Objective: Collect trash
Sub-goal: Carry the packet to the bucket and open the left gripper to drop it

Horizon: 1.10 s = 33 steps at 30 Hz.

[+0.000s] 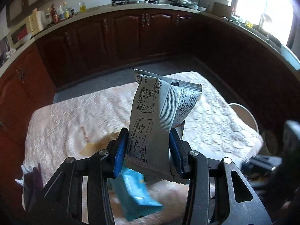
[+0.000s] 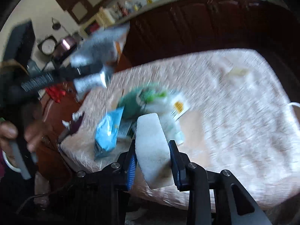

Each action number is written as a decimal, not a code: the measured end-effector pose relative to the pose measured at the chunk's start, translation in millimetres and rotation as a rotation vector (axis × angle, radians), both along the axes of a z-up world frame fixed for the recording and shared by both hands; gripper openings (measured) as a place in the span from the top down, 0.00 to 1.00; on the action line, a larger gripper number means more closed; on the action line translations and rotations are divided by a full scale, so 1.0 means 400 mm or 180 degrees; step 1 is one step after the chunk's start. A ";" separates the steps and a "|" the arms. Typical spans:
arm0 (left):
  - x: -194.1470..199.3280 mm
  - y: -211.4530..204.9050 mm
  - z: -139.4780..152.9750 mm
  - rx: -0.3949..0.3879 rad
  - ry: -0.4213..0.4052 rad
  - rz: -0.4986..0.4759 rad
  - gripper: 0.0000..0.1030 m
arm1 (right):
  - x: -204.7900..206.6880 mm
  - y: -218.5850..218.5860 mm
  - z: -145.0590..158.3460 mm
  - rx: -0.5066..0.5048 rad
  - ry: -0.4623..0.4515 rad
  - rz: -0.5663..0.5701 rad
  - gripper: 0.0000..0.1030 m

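Silver foil packet (image 1: 155,120) is pinched in the left hand-held gripper (image 1: 149,150). The right hand-held gripper (image 2: 152,159) squeezes a white foam block (image 2: 152,150). Blue wrapper (image 2: 108,129) and green wrapper (image 2: 138,101) wait on the bench (image 2: 234,101).

Before me dark wooden cabinets (image 1: 127,35) curve under a pale countertop (image 1: 90,12); a bright window (image 1: 262,5) glares beyond the table's right corner.
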State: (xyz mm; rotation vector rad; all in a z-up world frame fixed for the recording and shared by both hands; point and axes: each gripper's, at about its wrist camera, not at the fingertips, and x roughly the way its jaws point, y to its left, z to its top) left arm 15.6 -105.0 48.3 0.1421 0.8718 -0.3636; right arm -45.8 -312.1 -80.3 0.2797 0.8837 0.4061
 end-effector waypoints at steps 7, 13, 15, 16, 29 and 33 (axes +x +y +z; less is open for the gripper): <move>-0.033 -0.185 0.016 0.0000 -0.0024 -0.0289 0.59 | -0.070 -0.215 0.098 0.0006 -0.0304 -0.0727 0.70; -0.061 -0.348 0.007 0.0009 0.0009 -0.0566 0.59 | -0.126 -0.372 0.115 -0.0039 -0.0342 -0.1268 0.70; -0.068 -0.399 -0.002 0.0029 0.0025 -0.0650 0.59 | -0.141 -0.420 0.117 -0.0124 -0.0338 -0.1475 0.70; -0.071 -0.427 -0.009 0.0045 0.0032 -0.0696 0.59 | -0.151 -0.442 0.122 -0.0155 -0.0335 -0.1549 0.70; -0.084 -0.665 -0.119 0.0178 0.0243 -0.0995 0.59 | -0.188 -0.644 0.045 -0.0121 -0.0046 -0.2109 0.70; -0.075 -0.723 -0.159 0.0188 0.0359 -0.1056 0.59 | -0.186 -0.676 0.020 -0.0184 0.0080 -0.2231 0.70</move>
